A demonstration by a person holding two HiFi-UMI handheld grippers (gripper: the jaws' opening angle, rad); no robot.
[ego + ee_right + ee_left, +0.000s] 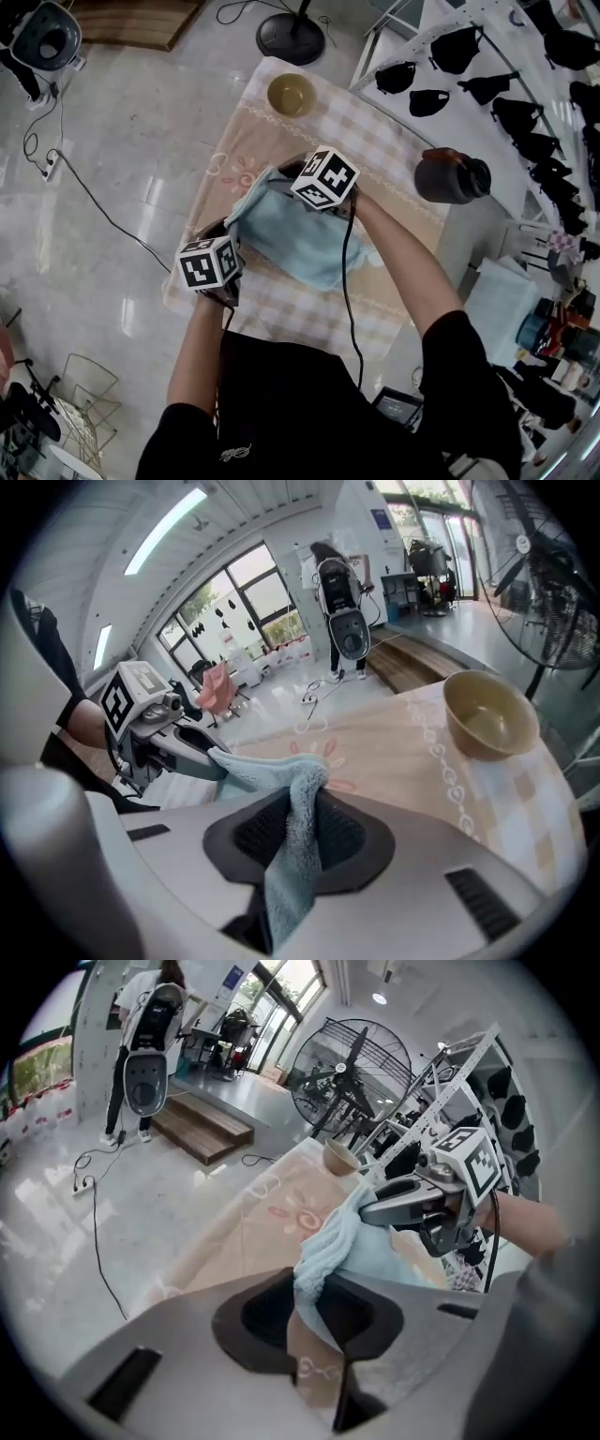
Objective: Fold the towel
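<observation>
A light blue towel (302, 242) lies bunched in the middle of the table with the checked cloth (380, 141). My left gripper (231, 227) is shut on the towel's near left corner; in the left gripper view the blue pile (326, 1252) is pinched between the jaws (314, 1302). My right gripper (291, 186) is shut on the far corner, and a strip of towel (289, 878) hangs down between its pads (298, 832). The two held corners are lifted off the cloth, with the towel's edge stretched between them. Each gripper shows in the other's view: right gripper (412, 1202), left gripper (178, 750).
A tan bowl (291, 94) stands at the table's far end. A dark jug (452, 176) sits at the right edge. A white rack with black items (506, 75) runs along the right. A floor fan's base (291, 37) is beyond the table.
</observation>
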